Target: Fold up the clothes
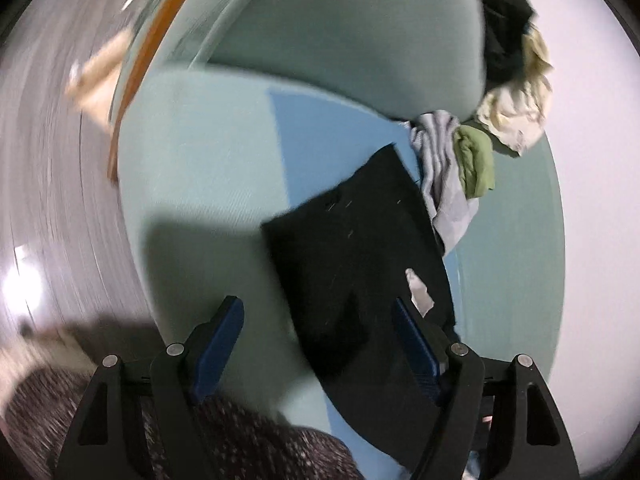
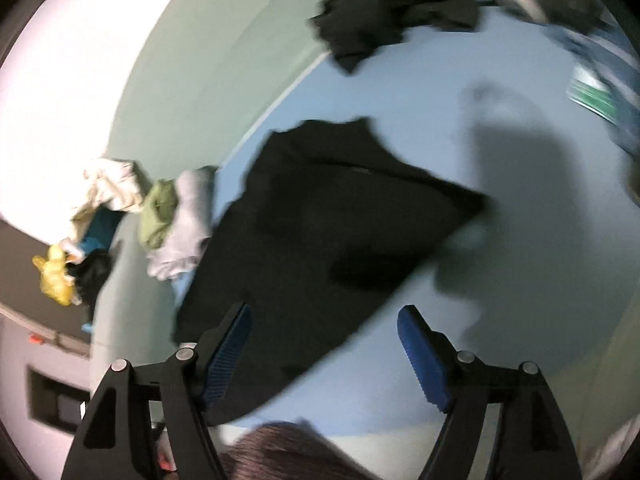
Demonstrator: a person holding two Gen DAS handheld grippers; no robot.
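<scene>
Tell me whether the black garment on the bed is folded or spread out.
Spread out: the black garment lies flat in one layer on the blue sheet, edges showing, not bundled.

Motion blur smears both views. Left wrist view: floor (image 1: 52,200) left of the left tool (image 1: 318,344) is streaked, tan object (image 1: 100,76) out there unreadable. Black garment (image 1: 352,264) ahead of the tool runs under the right finger (image 1: 416,344) and out the bottom edge; white patch (image 1: 418,290) on it too blurred to identify. Speckled fabric (image 1: 240,440) below the tool cut by the frame. Right wrist view: dark pile (image 2: 392,8) far ahead of the right tool (image 2: 326,352) cut at the top; striped items (image 2: 600,64) ahead-right smeared, cropped. Garment's near edge hidden behind the left finger (image 2: 228,356). Yellow item (image 2: 54,274) far left too small to tell.
</scene>
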